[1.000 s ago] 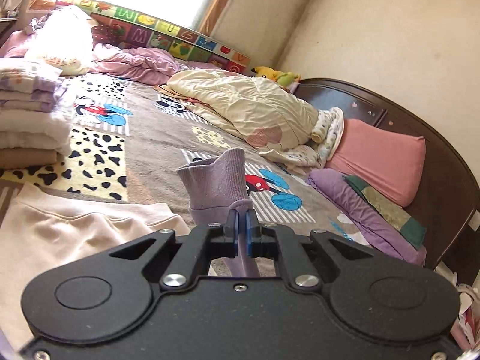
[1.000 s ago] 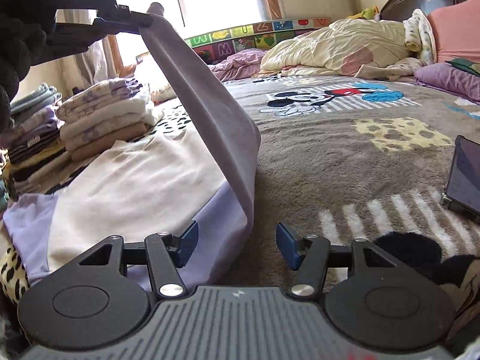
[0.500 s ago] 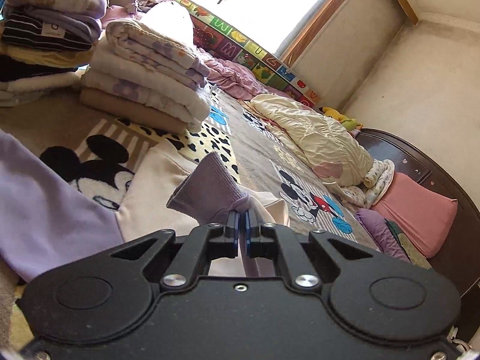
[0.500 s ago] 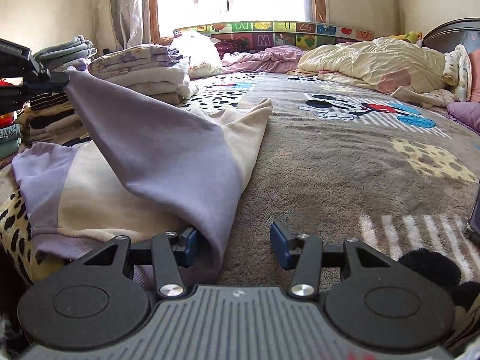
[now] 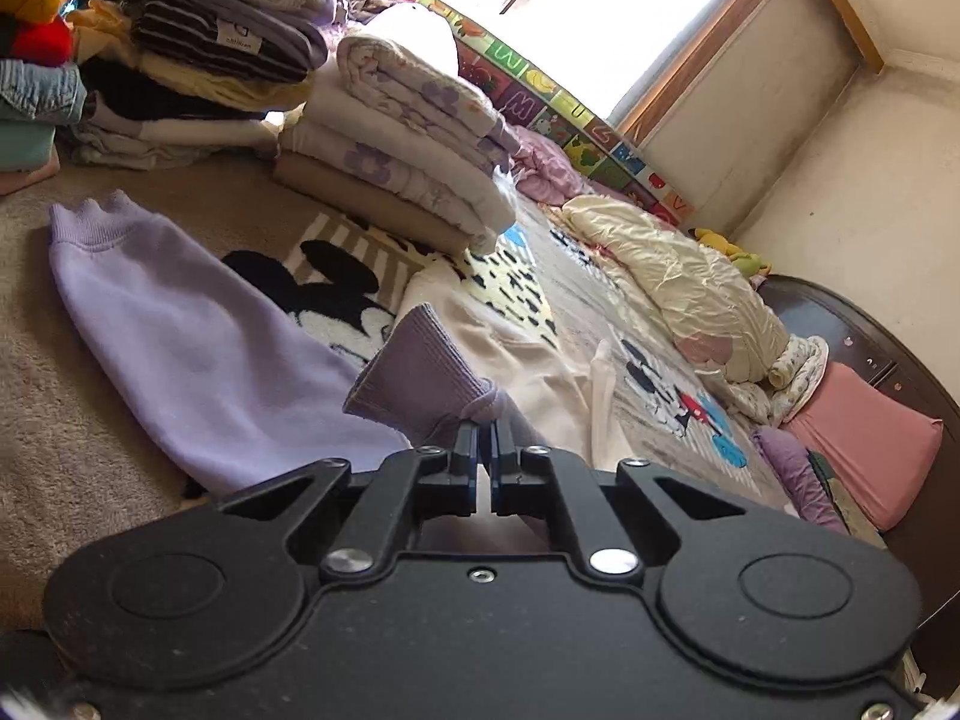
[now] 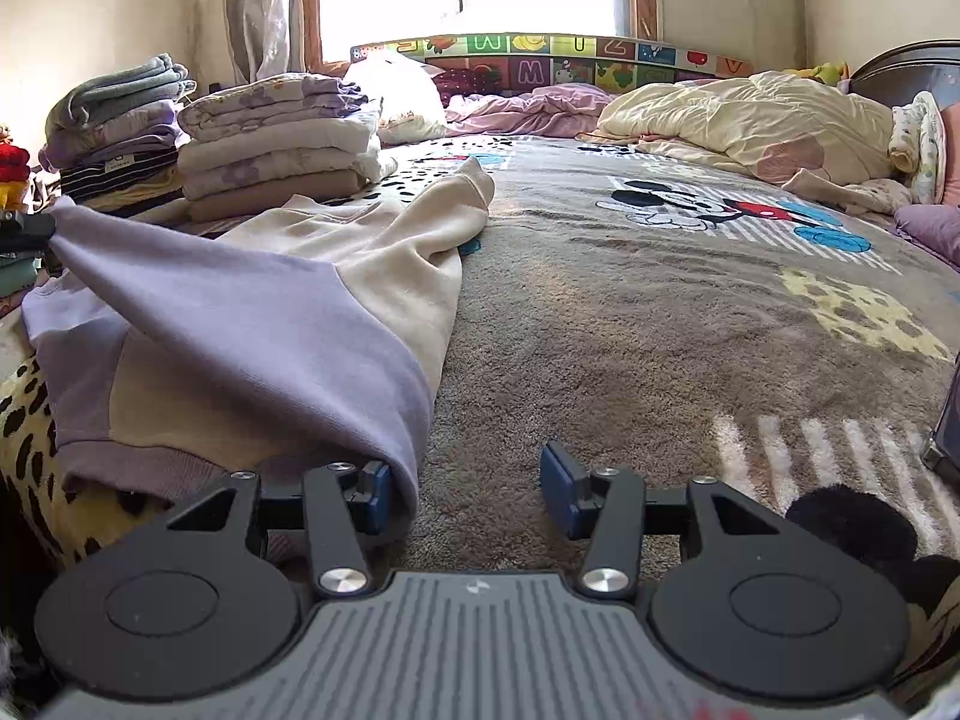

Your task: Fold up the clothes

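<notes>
The left gripper (image 5: 485, 420) was clamped tight on the ribbed purple cuff (image 5: 420, 369) of the sweatshirt (image 6: 336, 276), jaws pressed together with the knit bunched between them. That sleeve (image 6: 240, 312) was drawn across the cream body of the garment, stretched taut from the left gripper (image 6: 24, 228) at the far left edge of the right wrist view down to the near hem. The sweatshirt lay flat on the grey cartoon-mouse blanket (image 6: 660, 330) covering the bed, its other lavender sleeve (image 5: 180, 348) spread out to the side, cuff frilled at the end.

The right gripper (image 6: 465, 489) sat low over the blanket with its jaws wide apart, holding nothing. Its left blue pad (image 6: 377, 495) was just beside the folded edge of the purple sleeve, possibly touching it; the right pad (image 6: 561, 492) stood over bare blanket.

Beyond the sweatshirt, a stack of folded floral bedding (image 5: 408, 162) stood close by, and a taller pile of folded clothes (image 5: 198, 54) sat behind it. A crumpled cream duvet (image 6: 750, 120) was heaped toward the headboard (image 5: 870, 336), near a pink pillow (image 5: 864, 438). A dark phone (image 6: 948, 426) showed at the right edge, lying on the blanket.
</notes>
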The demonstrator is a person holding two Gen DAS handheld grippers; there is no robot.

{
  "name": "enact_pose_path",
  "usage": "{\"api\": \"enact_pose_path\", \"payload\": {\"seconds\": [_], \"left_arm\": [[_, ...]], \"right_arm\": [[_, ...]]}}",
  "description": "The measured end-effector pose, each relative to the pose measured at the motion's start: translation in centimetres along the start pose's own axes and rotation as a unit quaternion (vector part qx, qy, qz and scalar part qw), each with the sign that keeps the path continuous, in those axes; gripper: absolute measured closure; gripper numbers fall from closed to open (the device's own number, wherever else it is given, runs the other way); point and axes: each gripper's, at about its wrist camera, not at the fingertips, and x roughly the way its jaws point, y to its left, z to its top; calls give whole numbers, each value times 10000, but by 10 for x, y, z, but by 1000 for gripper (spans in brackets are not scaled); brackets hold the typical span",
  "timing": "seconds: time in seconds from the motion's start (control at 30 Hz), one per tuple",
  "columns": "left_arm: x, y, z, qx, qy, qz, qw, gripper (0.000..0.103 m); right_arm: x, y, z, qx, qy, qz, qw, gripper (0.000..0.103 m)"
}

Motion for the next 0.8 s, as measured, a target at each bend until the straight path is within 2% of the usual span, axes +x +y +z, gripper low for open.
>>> {"api": "enact_pose_path", "payload": {"seconds": [0.2,0.37,0.4,0.47,0.5,0.53,0.63,0.8], "left_arm": [[18,-14,-8,448,144,343,9983,101],[19,-6,-8,397,237,396,9981,101],[22,-5,-9,375,395,326,9980,100],[24,-4,-10,298,595,387,9970,88],[22,-4,-9,305,574,463,9968,74],[19,-5,-9,313,552,539,9965,66],[11,-7,-6,335,486,767,9953,63],[-4,-5,5,283,51,1217,9922,63]], "right_arm": [[-5,-1,-2,-27,-20,-36,10000,54],[-17,0,-4,-162,-73,22,9998,54],[-20,2,-4,-253,-115,15,9996,54],[-23,7,-4,-480,-200,19,9986,54],[-24,10,-4,-611,-235,22,9979,54],[-24,14,-5,-750,-266,30,9968,54],[-24,28,-5,-1190,-361,88,9922,54],[-24,45,-4,-1644,-509,304,9846,57]]}}
